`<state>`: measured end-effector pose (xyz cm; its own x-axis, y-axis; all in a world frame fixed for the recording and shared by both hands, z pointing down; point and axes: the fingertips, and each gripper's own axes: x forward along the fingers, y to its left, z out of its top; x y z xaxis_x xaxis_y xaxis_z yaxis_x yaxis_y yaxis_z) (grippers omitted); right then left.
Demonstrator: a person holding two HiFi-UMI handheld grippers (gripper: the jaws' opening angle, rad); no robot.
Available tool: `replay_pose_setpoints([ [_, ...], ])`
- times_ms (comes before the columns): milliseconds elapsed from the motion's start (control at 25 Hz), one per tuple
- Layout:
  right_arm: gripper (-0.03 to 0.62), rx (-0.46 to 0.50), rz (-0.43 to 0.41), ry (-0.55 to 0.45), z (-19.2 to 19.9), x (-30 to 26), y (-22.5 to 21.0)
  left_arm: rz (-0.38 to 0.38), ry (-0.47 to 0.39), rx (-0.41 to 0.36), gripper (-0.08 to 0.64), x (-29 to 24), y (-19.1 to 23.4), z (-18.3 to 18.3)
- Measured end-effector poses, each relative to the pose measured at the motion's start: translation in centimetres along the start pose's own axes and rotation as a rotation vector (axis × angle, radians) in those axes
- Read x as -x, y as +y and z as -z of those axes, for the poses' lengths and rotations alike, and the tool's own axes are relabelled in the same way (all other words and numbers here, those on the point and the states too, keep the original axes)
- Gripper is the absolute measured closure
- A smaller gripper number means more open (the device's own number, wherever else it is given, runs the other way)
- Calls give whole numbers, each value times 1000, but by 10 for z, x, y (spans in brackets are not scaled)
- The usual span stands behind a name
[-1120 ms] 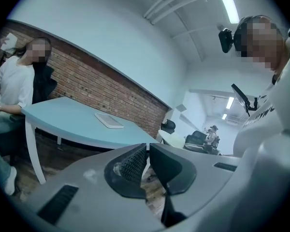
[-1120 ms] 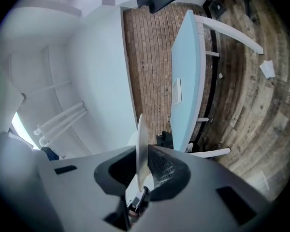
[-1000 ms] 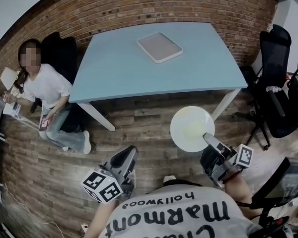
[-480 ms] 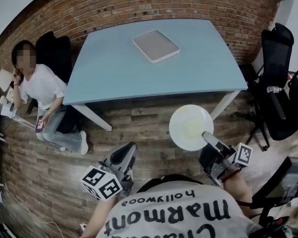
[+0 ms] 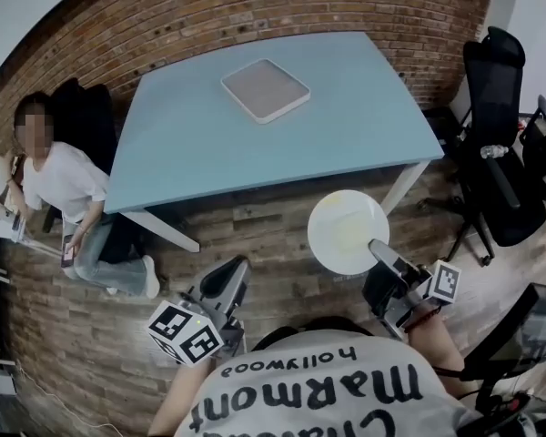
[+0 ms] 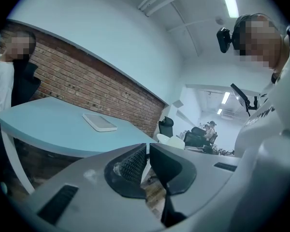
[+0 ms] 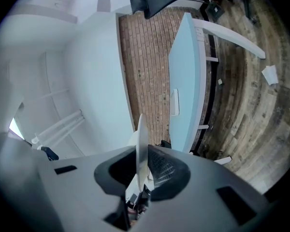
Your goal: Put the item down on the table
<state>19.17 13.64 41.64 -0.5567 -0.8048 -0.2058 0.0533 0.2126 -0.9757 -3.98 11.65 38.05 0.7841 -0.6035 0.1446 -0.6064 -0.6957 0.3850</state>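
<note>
Brick wall backs a room with a wood-plank floor. In front of it stands a wide pale-blue table. It is bare except for a flat grey tray with a white rim, lying toward the far side. A black office chair stands off the table's right end, and a seated person is on the floor at its left end.

A round white plate hangs over the floor, just short of the table's near edge, its face roughly upward. The right gripper is clamped on the plate's near rim. The left gripper has its jaws drawn together on nothing and is held low, well apart from the plate.

By my reading, the plate is in hand but not yet over the tabletop. Reaching the table, lowering the plate and letting go all remain.
</note>
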Motion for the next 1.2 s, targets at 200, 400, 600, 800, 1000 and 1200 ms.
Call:
replay_pose_setpoints([
  [200, 541, 4, -6, 7, -10, -12, 0, -11, -7, 15, 535, -4, 6, -3],
  [400, 541, -16, -1, 16, -6, -20, -4, -42, -1, 26, 536, 6, 16, -3],
  [600, 541, -25, 10, 17, -5, -34, -12, -49, 23, 16, 535, 13, 25, 1],
  [800, 541, -21, 9, 8, -5, -61, -21, -62, 21, 43, 535, 12, 63, -5],
  [1000, 541, -16, 23, -21, -21, -81, -26, -21, -19, 47, 536, -13, 89, -32],
  [1200, 541, -14, 37, -52, -38, -110, -37, 30, 19, -33, 535, -33, 108, -40],
])
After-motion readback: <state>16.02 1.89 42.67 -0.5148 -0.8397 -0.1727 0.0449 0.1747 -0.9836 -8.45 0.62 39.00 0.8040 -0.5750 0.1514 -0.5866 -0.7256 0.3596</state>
